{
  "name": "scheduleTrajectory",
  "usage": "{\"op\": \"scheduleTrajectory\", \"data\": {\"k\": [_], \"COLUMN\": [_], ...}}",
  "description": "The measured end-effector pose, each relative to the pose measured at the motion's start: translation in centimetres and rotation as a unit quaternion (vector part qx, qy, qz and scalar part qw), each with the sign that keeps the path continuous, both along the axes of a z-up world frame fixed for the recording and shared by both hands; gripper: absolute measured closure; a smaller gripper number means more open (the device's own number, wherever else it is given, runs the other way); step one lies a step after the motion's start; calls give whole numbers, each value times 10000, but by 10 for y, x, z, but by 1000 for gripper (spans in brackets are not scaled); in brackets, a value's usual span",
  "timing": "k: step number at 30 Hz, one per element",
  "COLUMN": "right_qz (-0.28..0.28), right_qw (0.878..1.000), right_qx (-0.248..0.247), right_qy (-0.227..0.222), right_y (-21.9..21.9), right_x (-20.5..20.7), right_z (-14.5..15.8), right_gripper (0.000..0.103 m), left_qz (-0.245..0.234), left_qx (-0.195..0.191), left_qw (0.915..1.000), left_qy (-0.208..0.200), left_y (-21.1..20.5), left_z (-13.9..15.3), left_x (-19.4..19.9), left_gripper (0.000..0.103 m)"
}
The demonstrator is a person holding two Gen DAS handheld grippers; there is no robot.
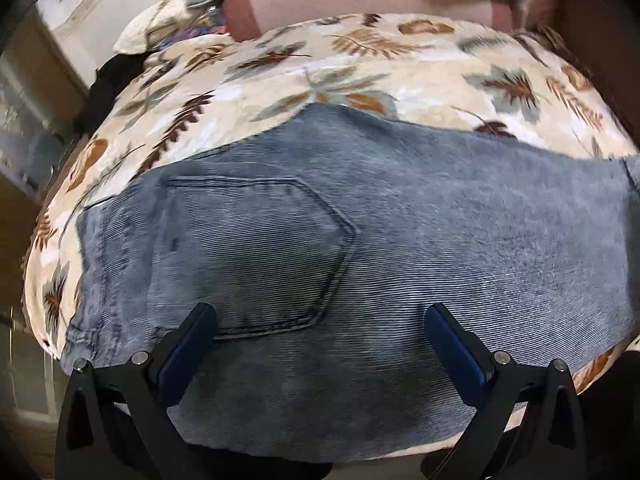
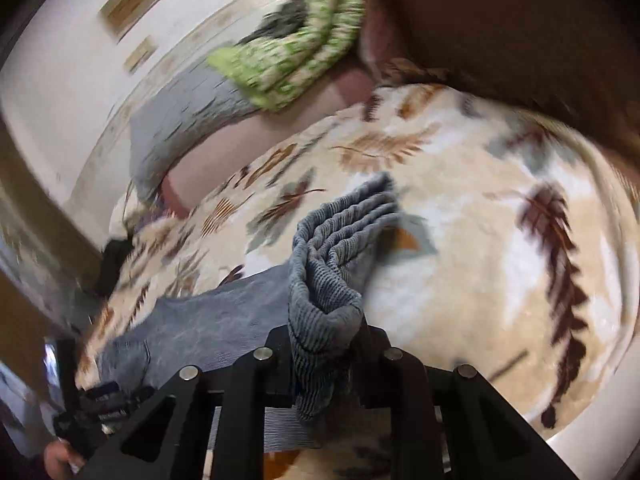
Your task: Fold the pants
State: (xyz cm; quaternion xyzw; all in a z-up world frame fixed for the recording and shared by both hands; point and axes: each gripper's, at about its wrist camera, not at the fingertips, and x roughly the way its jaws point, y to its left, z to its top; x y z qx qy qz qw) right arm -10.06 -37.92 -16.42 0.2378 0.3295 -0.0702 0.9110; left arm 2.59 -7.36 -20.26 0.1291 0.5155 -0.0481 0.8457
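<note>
Blue-grey denim pants (image 1: 360, 220) lie flat on a leaf-patterned blanket (image 1: 360, 64), back pocket (image 1: 256, 256) facing up. My left gripper (image 1: 320, 320) is open just above the seat of the pants, one finger on each side of the pocket's lower corner. In the right wrist view my right gripper (image 2: 324, 332) is shut on a bunched, layered end of the pants (image 2: 336, 248) and holds it lifted above the blanket (image 2: 480, 240). The rest of the pants (image 2: 224, 312) trails down to the left, where the left gripper (image 2: 100, 404) shows dimly.
A pink pillow (image 1: 360, 0), a grey quilted cloth (image 2: 180, 120) and a green patterned cloth (image 2: 296, 52) lie at the head of the bed. A dark headboard (image 2: 520, 32) stands at the right. A white wall (image 2: 60, 60) and brown furniture are at the left.
</note>
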Motion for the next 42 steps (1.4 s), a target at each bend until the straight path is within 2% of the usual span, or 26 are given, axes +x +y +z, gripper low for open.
{"op": "scheduleTrajectory", "data": {"k": [4,7,11,13,14,16,18,20,24,26,29,32,35,37,39,42], "right_qz": [569,1135,1735,1979,2050,2208,2297,2546,3129,2998,2446,2076,2070,2163,2386,2431], "right_qw": [9964,9886,9786,9724,9698,9627,9639,9600,9483,9535,9694,9769,9771,9745,9667,9629], "right_qx": [-537,-817,-829,-803,-780,-796,-863,-602,-111,-41,-80,-345,-355,-418,-611,-1043], "right_qy": [335,552,727,941,1062,1349,1034,996,523,304,189,377,337,439,703,528], "right_y": [53,103,156,178,185,197,201,199,179,163,137,128,132,140,155,167], "right_x": [27,44,55,60,62,67,59,53,35,29,28,35,40,43,42,31], "right_z": [15,15,1,-20,-29,-51,-51,-45,-26,-17,-15,-24,-35,-44,-59,-68], "right_gripper": [82,82,82,82,78,65,49,36,36,36,38,75,80,81,81,81], "left_qz": [115,262,436,527,556,608,627,594,415,274,42,-208,-357,-402,-400,-447], "left_qx": [-184,-350,-555,-607,-604,-597,-611,-607,-608,-545,-451,-551,-417,-368,-288,-121], "left_qw": [9997,9988,9969,9960,9958,9957,9958,9962,9969,9974,9976,9975,9981,9983,9987,9989], "left_qy": [-116,-215,-340,-395,-403,-362,-271,-213,-279,-390,-521,-382,-279,-187,-113,61], "left_y": [19,35,56,66,69,74,77,77,65,54,31,6,-22,-36,-47,-57], "left_z": [16,28,38,40,39,34,29,25,29,33,38,39,34,28,19,3], "left_x": [-4,-3,-2,-1,-1,0,1,1,2,5,16,33,50,60,68,71], "left_gripper": [0,0,0,0,0,0,0,0,0,0,0,0,0,0,0,0]}}
